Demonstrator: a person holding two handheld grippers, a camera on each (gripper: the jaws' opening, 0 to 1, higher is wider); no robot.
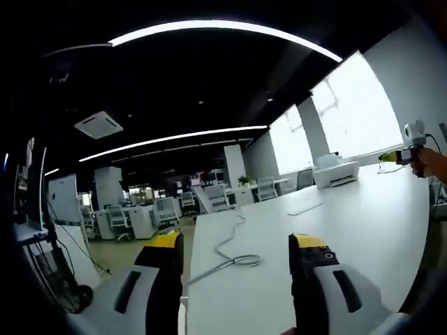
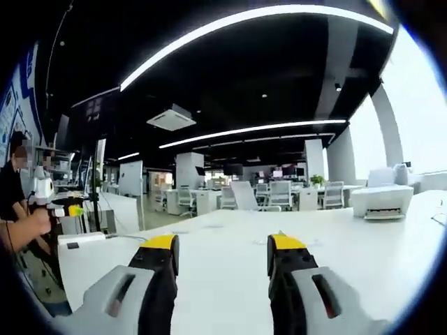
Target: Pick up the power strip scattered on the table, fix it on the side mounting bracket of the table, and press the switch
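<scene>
My left gripper (image 1: 237, 251) and right gripper (image 2: 222, 252) both stand wide and empty above the counter (image 1: 363, 230); I should follow the white cable (image 1: 234, 255), just beyond my left gripper, to find the strip.

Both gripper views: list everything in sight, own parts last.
table: one, white, under both grippers
cable: one, pale, looped on the table near its left edge
printer: one, white, far end of table by the windows
office chairs: several, pale, background
whiteboard: one, white, left background
left gripper: fingers yellow-tipped, open
right gripper: fingers yellow-tipped, open
</scene>
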